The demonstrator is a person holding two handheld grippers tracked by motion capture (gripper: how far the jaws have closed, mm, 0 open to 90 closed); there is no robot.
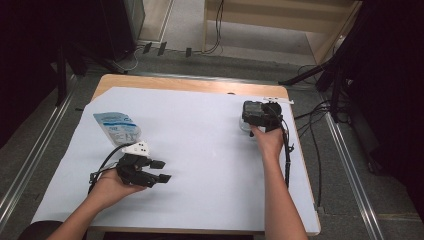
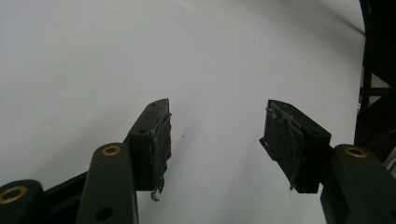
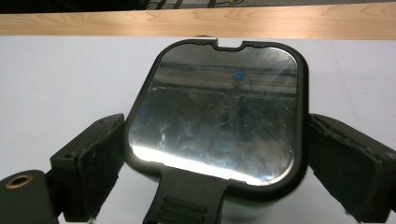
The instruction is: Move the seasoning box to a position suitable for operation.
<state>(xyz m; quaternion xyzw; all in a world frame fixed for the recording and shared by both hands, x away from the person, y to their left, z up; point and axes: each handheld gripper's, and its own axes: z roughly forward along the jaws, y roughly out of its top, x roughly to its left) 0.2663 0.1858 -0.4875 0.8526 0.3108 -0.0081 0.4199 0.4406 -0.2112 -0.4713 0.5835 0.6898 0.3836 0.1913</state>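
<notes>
The right gripper (image 3: 212,163) clasps a box (image 3: 215,116) with a glossy dark lid — pads pressed to both its sides — near the table's (image 1: 200,82) far right edge. Left gripper (image 2: 215,140) gapes empty at the near left; a pouch (image 1: 117,127) lies beyond.

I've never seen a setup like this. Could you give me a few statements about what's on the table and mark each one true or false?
1. The left tongs stand open over bare white sheet with nothing between them. True.
2. The right tongs have their pads on either side of a rounded-square container with a shiny lid and black rim. True.
3. The blue-and-white printed plastic pouch lies beside the right tongs. False: it lies near the left tongs, at the sheet's left side.
4. The container's lid is off. False: it sits on top.
5. The white sheet covers a wooden table. True.
</notes>
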